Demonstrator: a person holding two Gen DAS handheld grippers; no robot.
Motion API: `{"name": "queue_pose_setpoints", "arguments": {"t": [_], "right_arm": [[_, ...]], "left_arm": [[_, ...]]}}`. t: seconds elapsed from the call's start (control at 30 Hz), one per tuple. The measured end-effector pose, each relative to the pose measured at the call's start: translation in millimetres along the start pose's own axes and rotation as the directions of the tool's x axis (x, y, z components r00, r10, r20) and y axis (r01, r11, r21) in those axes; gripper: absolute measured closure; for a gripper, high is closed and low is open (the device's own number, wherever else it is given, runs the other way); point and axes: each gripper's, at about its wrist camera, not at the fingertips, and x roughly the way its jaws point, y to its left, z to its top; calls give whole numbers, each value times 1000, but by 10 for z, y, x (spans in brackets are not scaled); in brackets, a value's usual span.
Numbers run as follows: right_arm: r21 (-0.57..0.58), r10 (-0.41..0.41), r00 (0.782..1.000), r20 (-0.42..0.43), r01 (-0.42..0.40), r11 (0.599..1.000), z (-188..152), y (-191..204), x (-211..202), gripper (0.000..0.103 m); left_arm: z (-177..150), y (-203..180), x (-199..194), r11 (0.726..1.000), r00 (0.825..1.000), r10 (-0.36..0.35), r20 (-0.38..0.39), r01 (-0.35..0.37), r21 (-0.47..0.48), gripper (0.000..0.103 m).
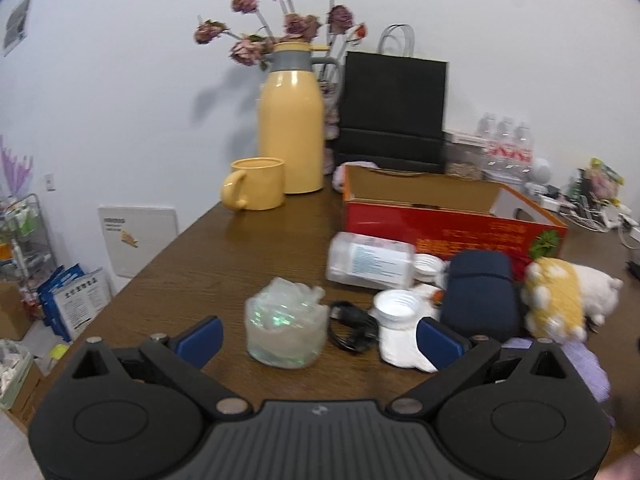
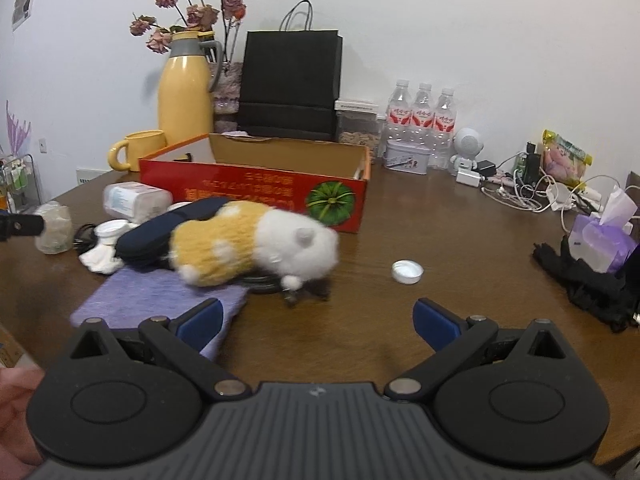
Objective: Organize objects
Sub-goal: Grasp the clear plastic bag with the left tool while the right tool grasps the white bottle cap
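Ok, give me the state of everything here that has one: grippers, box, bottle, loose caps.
left gripper: open, holding nothing
right gripper: open, holding nothing
red box: top open
clear bottle: on its side, cap off
white cap: loose on the table, apart from the pile
plush toy: lying on its side

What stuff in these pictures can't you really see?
- Inside the red box: both views, its walls hide the bottom.
- Black thing under the plush toy: right view, the toy covers it.
- Clear bottle label: left view, print too small.
- Dark blue case: both views, shut, contents hidden.
- Black bag: both views, inside not visible.
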Motion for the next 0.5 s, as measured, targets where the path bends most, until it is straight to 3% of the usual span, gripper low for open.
{"name": "queue_pose_setpoints", "arguments": {"t": [0.27, 0.5], "right_arm": [[-9, 3, 1000, -27, -4, 1000, 109, -461, 380, 0], [19, 35, 994, -101, -33, 999, 216, -792, 902, 21]], "left_arm": [[60, 78, 274, 996, 997, 73, -40, -75, -38, 7], [64, 117, 516, 993, 993, 86, -80, -92, -71, 16]]}}
